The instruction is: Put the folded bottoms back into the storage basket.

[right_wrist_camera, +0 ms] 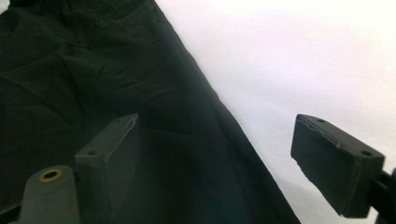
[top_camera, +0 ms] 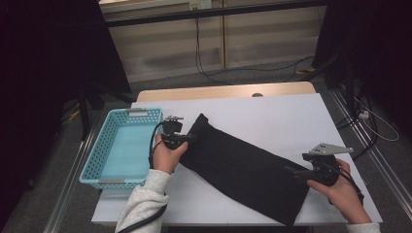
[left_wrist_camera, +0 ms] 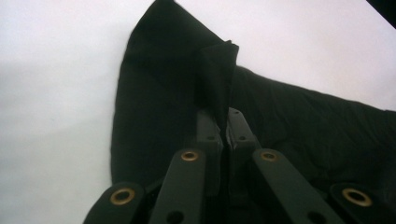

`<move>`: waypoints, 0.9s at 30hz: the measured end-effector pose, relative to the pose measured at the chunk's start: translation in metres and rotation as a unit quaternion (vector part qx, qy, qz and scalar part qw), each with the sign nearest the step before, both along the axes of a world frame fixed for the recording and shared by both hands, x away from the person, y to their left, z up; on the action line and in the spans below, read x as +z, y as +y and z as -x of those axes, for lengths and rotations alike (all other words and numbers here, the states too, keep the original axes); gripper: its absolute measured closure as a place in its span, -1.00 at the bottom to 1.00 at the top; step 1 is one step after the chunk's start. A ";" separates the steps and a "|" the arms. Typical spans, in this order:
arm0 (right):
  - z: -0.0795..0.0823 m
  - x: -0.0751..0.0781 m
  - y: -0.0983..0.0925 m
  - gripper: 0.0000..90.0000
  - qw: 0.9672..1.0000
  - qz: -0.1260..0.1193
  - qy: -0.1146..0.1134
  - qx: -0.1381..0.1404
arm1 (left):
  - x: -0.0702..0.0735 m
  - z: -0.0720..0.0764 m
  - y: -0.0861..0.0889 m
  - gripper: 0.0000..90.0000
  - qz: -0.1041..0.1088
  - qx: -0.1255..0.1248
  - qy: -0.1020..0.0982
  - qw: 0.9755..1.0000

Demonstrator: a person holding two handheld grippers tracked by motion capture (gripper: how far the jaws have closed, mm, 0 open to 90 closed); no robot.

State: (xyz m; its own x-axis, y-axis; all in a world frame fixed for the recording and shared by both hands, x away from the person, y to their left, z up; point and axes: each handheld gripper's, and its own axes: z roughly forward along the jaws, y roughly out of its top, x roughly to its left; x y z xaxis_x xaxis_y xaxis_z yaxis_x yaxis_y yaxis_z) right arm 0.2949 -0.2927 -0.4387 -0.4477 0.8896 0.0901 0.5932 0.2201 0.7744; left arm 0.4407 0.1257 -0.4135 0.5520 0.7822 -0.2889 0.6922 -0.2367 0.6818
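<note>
A long black cloth (top_camera: 243,167) lies slantwise on the white table (top_camera: 272,116), from beside the basket down to the front right. My left gripper (top_camera: 190,138) is shut on the cloth's left end; in the left gripper view a pinched fold of cloth (left_wrist_camera: 217,79) rises between the closed jaws of that gripper (left_wrist_camera: 223,123). My right gripper (top_camera: 297,173) sits at the cloth's lower right end with its jaws wide open. In the right gripper view one pad (right_wrist_camera: 116,144) rests over the cloth (right_wrist_camera: 70,79) and the other pad (right_wrist_camera: 334,161) over bare table.
A light blue plastic basket (top_camera: 104,145) stands at the table's left edge, close to my left hand. A strip of wooden tabletop (top_camera: 223,91) shows at the back. Cables (top_camera: 374,121) run along the floor at the right.
</note>
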 end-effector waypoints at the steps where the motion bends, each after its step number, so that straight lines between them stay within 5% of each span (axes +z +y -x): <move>1: 0.000 0.000 0.000 -0.65 1.000 0.000 0.001 0.000 | -0.003 0.002 -0.001 0.93 -0.006 0.000 -0.004 1.000; 15: 0.000 -0.002 0.003 -0.65 1.000 0.001 0.005 0.002 | -0.024 0.014 -0.007 0.93 0.017 -0.017 0.010 1.000; 27: 0.000 -0.002 0.002 -0.65 1.000 0.000 0.004 0.004 | -0.019 0.015 -0.006 0.93 0.035 -0.020 0.007 0.999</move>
State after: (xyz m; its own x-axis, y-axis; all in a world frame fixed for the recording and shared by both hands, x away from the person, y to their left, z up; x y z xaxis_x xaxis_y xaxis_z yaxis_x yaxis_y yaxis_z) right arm 0.2945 -0.2910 -0.4410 -0.4544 0.8858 0.0943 0.5974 0.2245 0.7698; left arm 0.4259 0.1196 -0.4322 0.5786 0.7363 -0.3508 0.6926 -0.2165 0.6880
